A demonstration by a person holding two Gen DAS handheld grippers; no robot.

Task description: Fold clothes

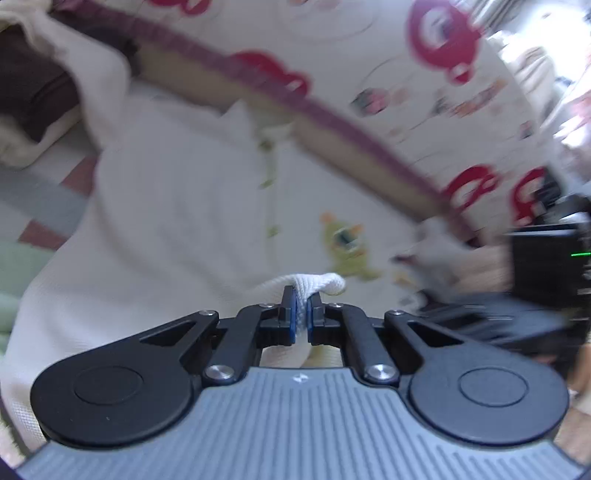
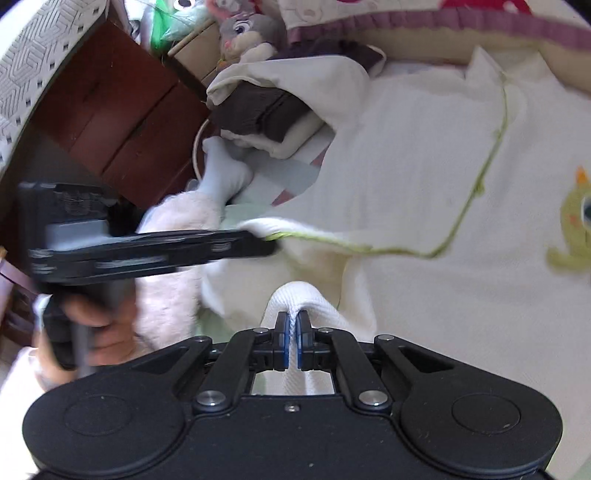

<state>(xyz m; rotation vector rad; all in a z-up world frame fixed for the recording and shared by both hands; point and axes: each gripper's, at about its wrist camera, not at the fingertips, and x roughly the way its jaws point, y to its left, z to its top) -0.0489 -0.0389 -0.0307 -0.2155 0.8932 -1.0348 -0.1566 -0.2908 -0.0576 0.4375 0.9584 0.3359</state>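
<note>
A cream knit garment (image 1: 177,206) with green trim and a yellow-green creature patch (image 1: 347,251) lies spread on the bed. My left gripper (image 1: 302,310) is shut on a bunched fold of its hem. In the right wrist view the same garment (image 2: 424,155) fills the right side, and my right gripper (image 2: 293,332) is shut on another fold of its edge. The left gripper (image 2: 258,242) also shows there, blurred, pinching the green-trimmed edge, with a hand (image 2: 96,325) on its handle. The right gripper's black body (image 1: 546,266) sits at the right edge of the left wrist view.
A folded brown and cream pile (image 2: 266,107) lies beyond the garment, with a plush rabbit (image 2: 247,33) and a dark red wooden cabinet (image 2: 110,110) behind it. A patterned quilt with red shapes and a purple border (image 1: 332,107) runs along the far side. A fluffy pink sleeve (image 2: 173,266) is near.
</note>
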